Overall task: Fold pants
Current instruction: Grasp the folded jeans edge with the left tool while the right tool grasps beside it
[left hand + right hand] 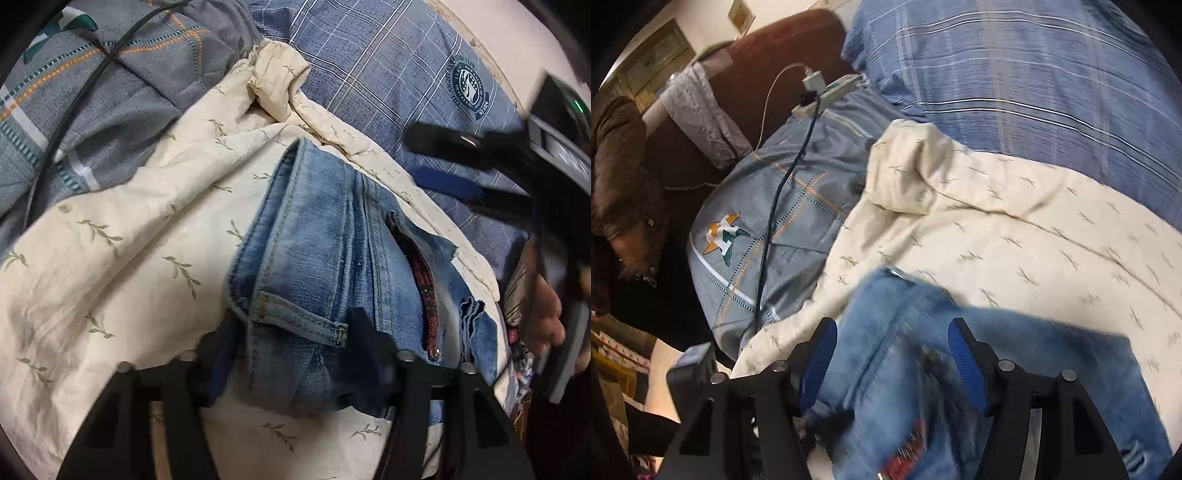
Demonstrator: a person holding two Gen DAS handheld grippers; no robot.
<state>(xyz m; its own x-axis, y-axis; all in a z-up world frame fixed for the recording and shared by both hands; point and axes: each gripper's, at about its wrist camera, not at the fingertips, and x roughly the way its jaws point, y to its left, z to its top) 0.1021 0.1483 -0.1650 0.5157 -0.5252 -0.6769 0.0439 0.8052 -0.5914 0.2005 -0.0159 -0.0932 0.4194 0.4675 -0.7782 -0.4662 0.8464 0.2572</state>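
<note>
The blue jeans [314, 266] lie folded into a thick bundle on a cream leaf-print quilt [122, 236]. The waistband and a belt loop face me. In the left wrist view my left gripper [295, 354] is shut on the near end of the bundle, and denim fills the gap between its fingers. My right gripper [413, 155] hangs open at the upper right over blue plaid bedding, apart from the jeans. In the right wrist view the right gripper [892, 354] stands open above the blurred jeans [923, 369], its blue pads [964, 362] touching nothing that I can see.
A blue plaid duvet [1015, 92] lies beyond the quilt [1015, 240]. A grey pillow with a star logo [768, 229] is on the left, crossed by a black cable [775, 206] from a power strip [827, 92]. A hand [543, 317] holds the right gripper's handle.
</note>
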